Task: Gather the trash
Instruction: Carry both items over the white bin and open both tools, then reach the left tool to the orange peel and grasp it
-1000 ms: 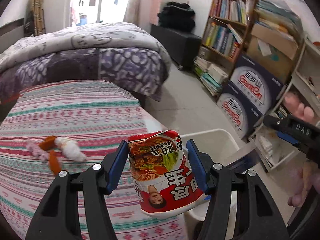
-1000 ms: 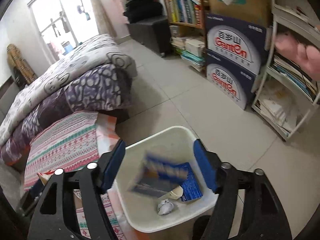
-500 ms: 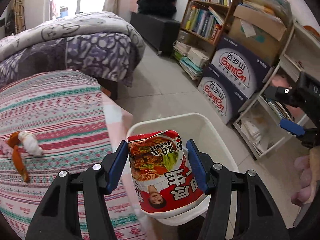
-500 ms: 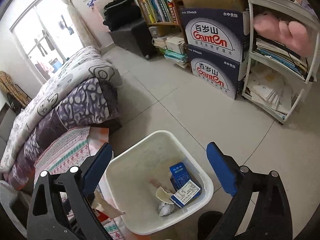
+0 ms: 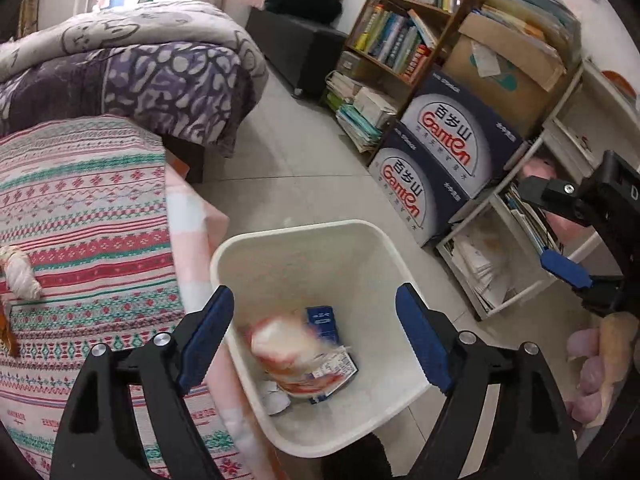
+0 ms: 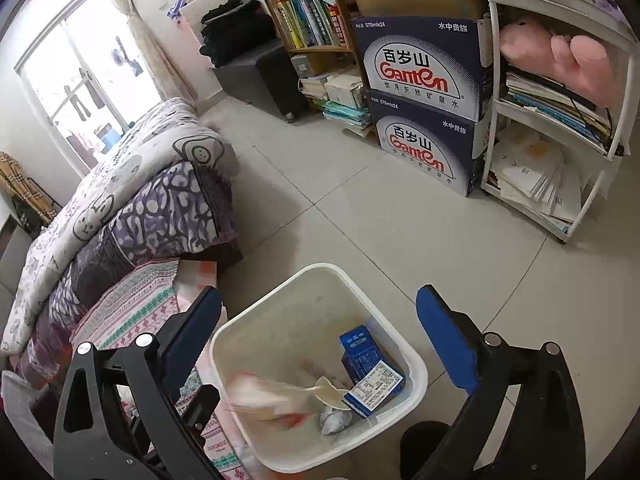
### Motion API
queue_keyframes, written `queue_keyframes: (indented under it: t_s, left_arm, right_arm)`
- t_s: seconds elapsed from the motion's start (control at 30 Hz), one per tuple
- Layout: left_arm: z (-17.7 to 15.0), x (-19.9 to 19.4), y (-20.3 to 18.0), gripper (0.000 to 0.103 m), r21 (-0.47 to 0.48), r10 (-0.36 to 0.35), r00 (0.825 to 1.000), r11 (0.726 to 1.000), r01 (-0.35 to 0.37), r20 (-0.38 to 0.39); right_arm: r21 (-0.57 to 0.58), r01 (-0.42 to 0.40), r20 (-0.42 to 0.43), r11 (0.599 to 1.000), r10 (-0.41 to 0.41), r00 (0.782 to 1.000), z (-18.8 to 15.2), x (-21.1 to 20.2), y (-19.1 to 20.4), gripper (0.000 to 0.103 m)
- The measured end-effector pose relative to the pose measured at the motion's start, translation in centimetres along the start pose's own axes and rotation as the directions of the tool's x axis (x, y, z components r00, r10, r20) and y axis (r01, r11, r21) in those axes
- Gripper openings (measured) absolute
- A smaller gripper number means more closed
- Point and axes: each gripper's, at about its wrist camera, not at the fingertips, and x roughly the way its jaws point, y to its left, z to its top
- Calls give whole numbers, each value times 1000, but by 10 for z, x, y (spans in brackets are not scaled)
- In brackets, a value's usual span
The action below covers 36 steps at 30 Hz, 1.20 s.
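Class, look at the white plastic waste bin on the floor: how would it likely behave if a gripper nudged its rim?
The white plastic waste bin probably slides easily: it stands on smooth floor tiles. It likely feels light, holding only a blue carton and scraps. It seems unlikely to tip, being wide and squat.

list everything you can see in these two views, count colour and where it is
bin: one, white, on the floor beside the striped bedding
noodle cup: one, red and white, blurred, inside the bin
carton: one, blue, inside the bin
crumpled paper: one, whitish, bin bottom
water boxes: two, navy, stacked by the bookshelf
bookshelf: one, wooden, against the wall
white rack: one, holds papers and a pink plush toy
striped bedding: one, red and green on white, left of the bin
purple quilt: one, on the bed behind
left hand-held gripper: black with blue pads, open over the bin, jaws just opened, nothing between them
right hand-held gripper: same colours, open, empty
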Motion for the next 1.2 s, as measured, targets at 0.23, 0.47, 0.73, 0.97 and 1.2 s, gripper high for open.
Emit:
queue_keyframes:
  t_s: [0.23, 0.47, 0.73, 0.97, 1.2]
  left_arm:
    - [3, -11, 32, 81, -58, 90, 996, 994, -90, 6]
    - [-2, -23, 81, 81, -127, 248, 969, 961, -247, -7]
    - [-9, -50, 156, 81, -251, 455, 890, 859, -446, -25]
    - [-18, -58, 207, 81, -308, 559, 824, 770, -558, -96]
    - [-29, -47, 246, 62, -333, 507, 846, 779, -531, -165]
  right_arm:
    - [-69, -17, -21, 997, 16, 1000, -13, 5, 29, 94]
    - [-152, -40, -70, 988, 29, 997, -29, 14, 63, 95]
    - [-224, -77, -128, 972, 48, 991, -50, 27, 103, 96]
    - [-295, -90, -153, 951, 46, 987, -69, 34, 132, 96]
    - [-367, -103, -171, 925, 42, 984, -89, 44, 162, 96]
